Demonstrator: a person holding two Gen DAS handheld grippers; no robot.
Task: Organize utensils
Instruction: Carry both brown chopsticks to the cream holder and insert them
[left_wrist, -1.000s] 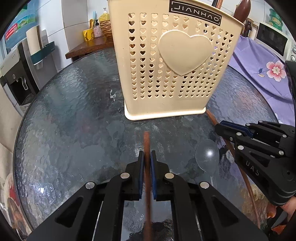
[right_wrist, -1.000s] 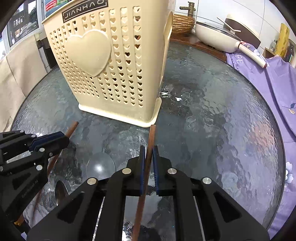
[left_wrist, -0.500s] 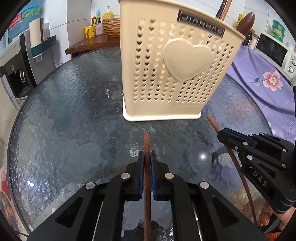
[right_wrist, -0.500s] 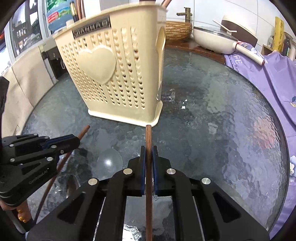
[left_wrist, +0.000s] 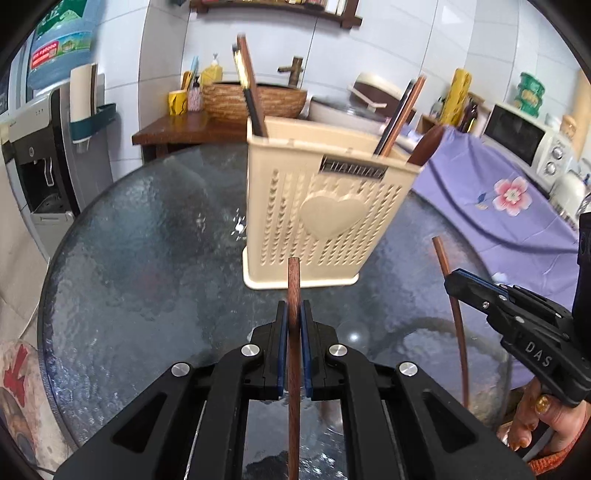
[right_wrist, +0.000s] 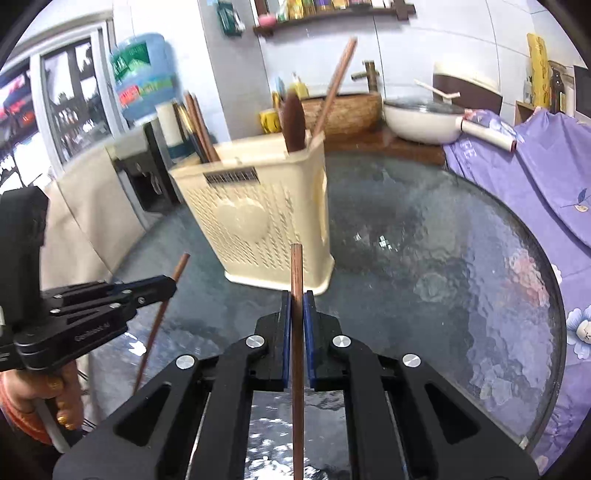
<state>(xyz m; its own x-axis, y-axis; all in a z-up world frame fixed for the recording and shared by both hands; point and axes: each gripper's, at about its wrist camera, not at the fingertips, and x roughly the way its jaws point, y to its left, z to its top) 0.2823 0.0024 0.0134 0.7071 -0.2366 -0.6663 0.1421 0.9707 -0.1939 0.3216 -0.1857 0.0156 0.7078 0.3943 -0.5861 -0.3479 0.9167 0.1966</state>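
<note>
A cream perforated utensil holder (left_wrist: 317, 221) (right_wrist: 266, 221) with a raised heart stands on the round glass table (left_wrist: 140, 266) (right_wrist: 443, 266). Several brown chopsticks and a dark spoon handle stick up out of it. My left gripper (left_wrist: 294, 314) is shut on a brown wooden chopstick (left_wrist: 293, 280), whose tip points toward the holder's base. My right gripper (right_wrist: 297, 306) is shut on another brown chopstick (right_wrist: 296, 269). Each gripper shows in the other's view: the right gripper (left_wrist: 458, 282) with its chopstick (left_wrist: 452, 295) at the right, the left gripper (right_wrist: 166, 286) with its chopstick (right_wrist: 162, 306) at the left.
A purple flowered cloth (left_wrist: 498, 206) (right_wrist: 546, 166) covers the surface to the right. Behind the table a wooden counter (left_wrist: 177, 129) bears a woven basket (left_wrist: 255, 99) and a white pan (right_wrist: 421, 118). A water dispenser (left_wrist: 40, 147) stands left. A hand (left_wrist: 539, 421) holds the right gripper.
Both grippers have risen off the table with their chopsticks and tilted up. The holder now looks farther and lower, and its top with the utensils shows.
</note>
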